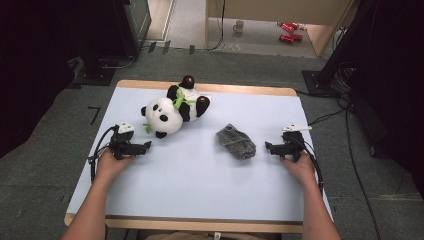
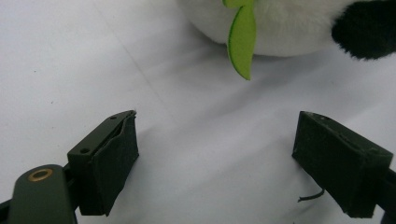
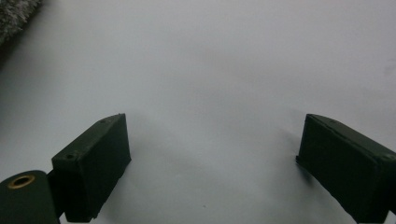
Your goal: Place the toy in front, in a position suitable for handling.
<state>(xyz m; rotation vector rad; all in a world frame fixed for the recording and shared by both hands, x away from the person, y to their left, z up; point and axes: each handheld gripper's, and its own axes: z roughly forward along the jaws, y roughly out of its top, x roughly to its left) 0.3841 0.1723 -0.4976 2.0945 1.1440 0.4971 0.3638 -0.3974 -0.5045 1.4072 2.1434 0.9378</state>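
A black-and-white panda plush [image 1: 176,110] with a green leaf lies on its back at the far left-centre of the white table [image 1: 200,170]. A small grey knitted item [image 1: 236,141] lies right of centre. My left gripper [image 1: 146,146] rests on the table just in front of the panda's head, pointing right, open and empty. In the left gripper view the panda's white fur [image 2: 289,28] and green leaf [image 2: 243,39] lie just beyond my left gripper [image 2: 217,163]. My right gripper [image 1: 268,147] rests right of the grey item, pointing at it, open and empty. The grey item [image 3: 14,16] shows at the top left beyond my right gripper [image 3: 212,168].
The table's wooden edge [image 1: 200,224] runs along the front. On the floor beyond the table stand a mug [image 1: 239,26] and red cans [image 1: 288,31]. Dark equipment stands flank both far corners, and cables [image 1: 350,150] trail along the right side.
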